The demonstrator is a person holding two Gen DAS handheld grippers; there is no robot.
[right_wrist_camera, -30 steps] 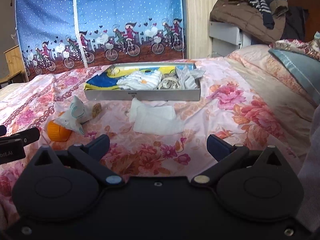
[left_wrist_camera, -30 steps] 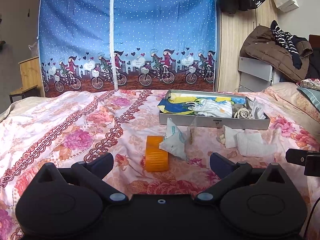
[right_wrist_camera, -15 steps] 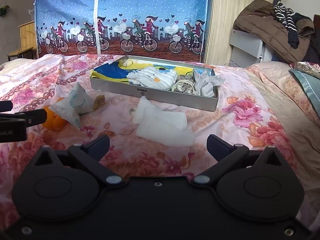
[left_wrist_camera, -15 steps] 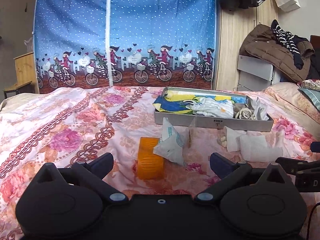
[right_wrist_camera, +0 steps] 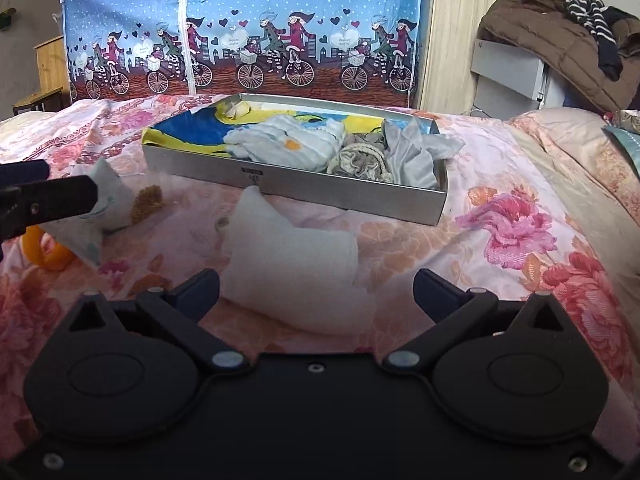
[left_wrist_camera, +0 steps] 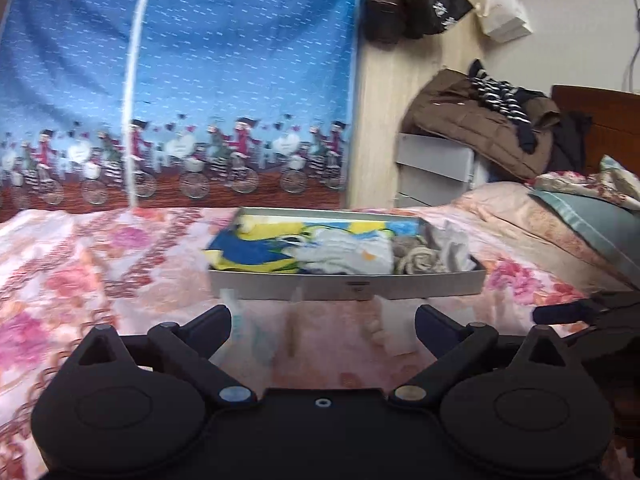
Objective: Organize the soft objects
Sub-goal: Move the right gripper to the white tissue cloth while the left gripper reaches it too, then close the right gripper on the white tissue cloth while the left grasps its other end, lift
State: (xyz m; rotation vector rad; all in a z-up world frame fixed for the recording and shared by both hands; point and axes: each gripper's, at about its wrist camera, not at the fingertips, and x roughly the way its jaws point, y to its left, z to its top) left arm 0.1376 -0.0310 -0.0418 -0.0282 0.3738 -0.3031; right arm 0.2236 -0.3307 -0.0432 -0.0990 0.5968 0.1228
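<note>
A grey shallow box [right_wrist_camera: 304,191] sits on the flowered bed, holding a blue and yellow cloth, a white knit piece [right_wrist_camera: 288,142], a beige rolled piece [right_wrist_camera: 358,160] and a grey cloth [right_wrist_camera: 412,152]. The box also shows, blurred, in the left wrist view [left_wrist_camera: 348,286]. A folded white cloth [right_wrist_camera: 294,264] lies in front of the box. My right gripper [right_wrist_camera: 316,290] is open just above the cloth's near edge. A pale pouch [right_wrist_camera: 100,208] and an orange roll [right_wrist_camera: 48,250] lie to the left. My left gripper [left_wrist_camera: 322,320] is open and empty, short of the box.
The other gripper's finger shows at the left edge of the right wrist view [right_wrist_camera: 44,196]. A blue bicycle-print wardrobe [right_wrist_camera: 240,20] stands behind the bed. A brown coat [right_wrist_camera: 552,36] lies on a grey cabinet at the right. Pillows [left_wrist_camera: 592,216] lie at the far right.
Both grippers have moved forward toward the box. The right one now stands over the white cloth. The left view has swung right and tilted up, so the orange roll has left it.
</note>
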